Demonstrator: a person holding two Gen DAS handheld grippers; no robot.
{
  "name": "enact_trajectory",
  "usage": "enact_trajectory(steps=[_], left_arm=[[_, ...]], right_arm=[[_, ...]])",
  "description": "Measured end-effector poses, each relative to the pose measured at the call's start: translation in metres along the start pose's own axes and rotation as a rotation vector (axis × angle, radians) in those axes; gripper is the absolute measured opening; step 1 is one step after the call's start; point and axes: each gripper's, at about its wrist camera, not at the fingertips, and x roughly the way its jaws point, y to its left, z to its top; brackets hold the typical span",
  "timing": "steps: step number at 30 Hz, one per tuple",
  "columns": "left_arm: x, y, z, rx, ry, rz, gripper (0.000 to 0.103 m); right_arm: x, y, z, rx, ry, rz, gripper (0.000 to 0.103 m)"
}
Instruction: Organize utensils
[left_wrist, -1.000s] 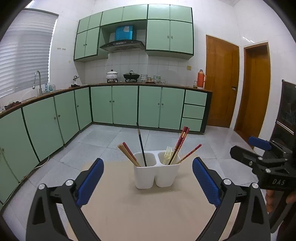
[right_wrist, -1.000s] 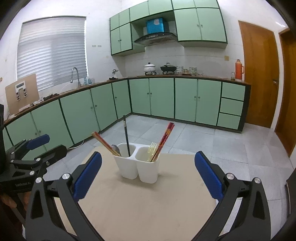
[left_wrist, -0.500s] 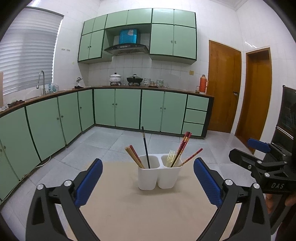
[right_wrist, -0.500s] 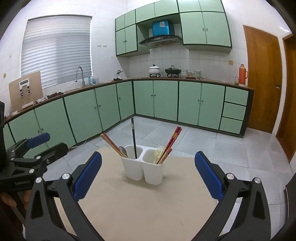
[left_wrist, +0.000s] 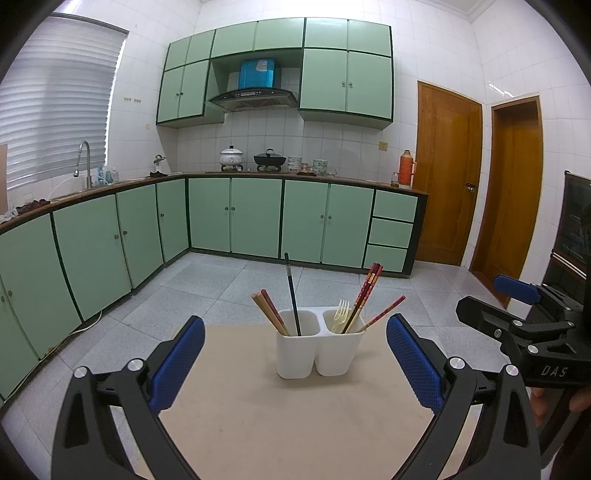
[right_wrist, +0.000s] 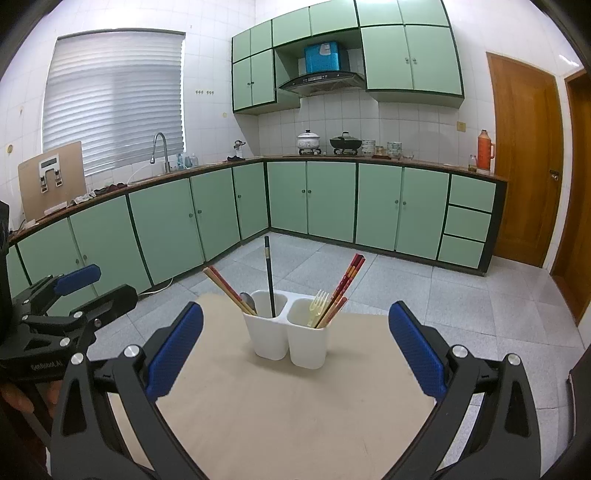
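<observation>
A white plastic two-compartment utensil holder (left_wrist: 319, 343) stands on the beige flat counter (left_wrist: 288, 417), near its far edge, with the grey tiled floor (left_wrist: 207, 284) and green kitchen cabinets (left_wrist: 255, 218) behind it. Seen from the left tongs' side, the holder's left compartment has a pair of tan and red wooden chopsticks (left_wrist: 269, 312) leaning left and one long dark chopstick (left_wrist: 292, 295) standing nearly upright; from the right tongs' camera a grey metal spoon (right_wrist: 248, 301) shows in that same compartment. The holder's right compartment has a pale yellow plastic fork (left_wrist: 340, 314) and several red patterned chopsticks (left_wrist: 365, 295) leaning right. The left tongs (left_wrist: 295, 363), black with blue pads, are spread wide and hold nothing, set just short of the holder on the near side. The right tongs (right_wrist: 295, 349) are likewise spread wide and empty, also on the holder's near side, a little to its right
</observation>
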Motion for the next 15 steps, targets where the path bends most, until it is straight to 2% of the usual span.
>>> enact_trajectory(steps=[15], left_arm=[[-0.0026,0.0019,0.0011,-0.003,-0.003,0.002,0.097]], right_arm=[[-0.0012,0.0021,0.0017,-0.006,-0.001,0.004,0.098]])
